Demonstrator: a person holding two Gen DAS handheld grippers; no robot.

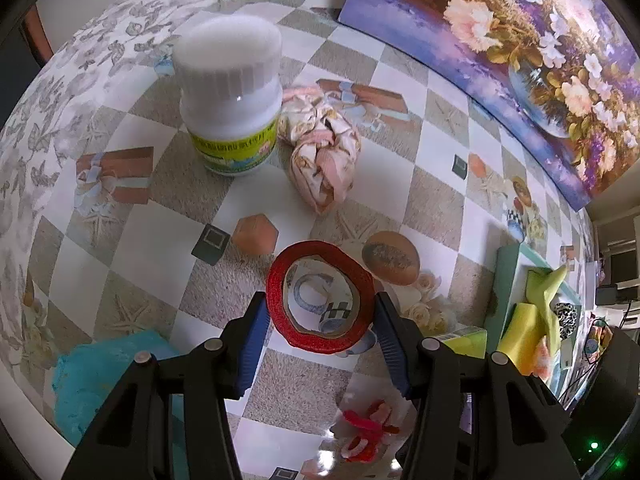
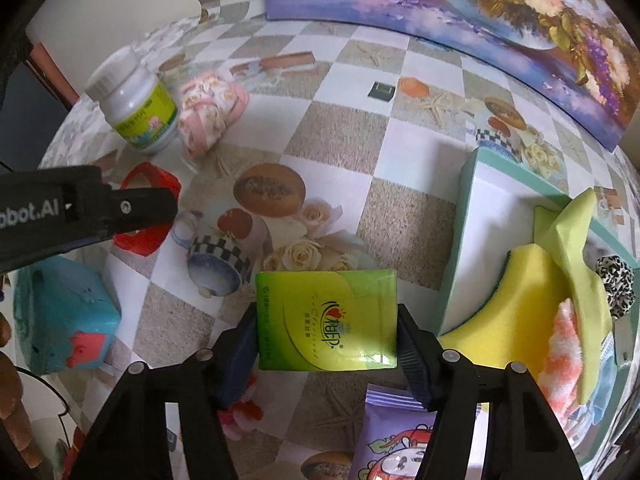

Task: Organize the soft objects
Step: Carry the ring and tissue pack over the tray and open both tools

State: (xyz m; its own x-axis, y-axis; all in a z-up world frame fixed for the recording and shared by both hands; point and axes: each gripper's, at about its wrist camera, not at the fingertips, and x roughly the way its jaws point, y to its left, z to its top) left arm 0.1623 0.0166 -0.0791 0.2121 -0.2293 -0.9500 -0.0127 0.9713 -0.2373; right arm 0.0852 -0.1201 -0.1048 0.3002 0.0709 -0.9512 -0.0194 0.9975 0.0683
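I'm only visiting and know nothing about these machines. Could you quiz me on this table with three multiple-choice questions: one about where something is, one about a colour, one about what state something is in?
1. Where is the yellow sponge?
A. in the teal tray
B. beside the white bottle
C. under the floral painting

2. What colour is the tape roll between the left gripper fingers?
A. blue
B. red
C. white

3. How does the white bottle stand?
A. on its side
B. upside down
C. upright, with its cap on

Answers:
1. A, it lies inside the tray with other soft things.
2. B, the ring is red, seen from both cameras.
3. C, it stands on its base, capped.
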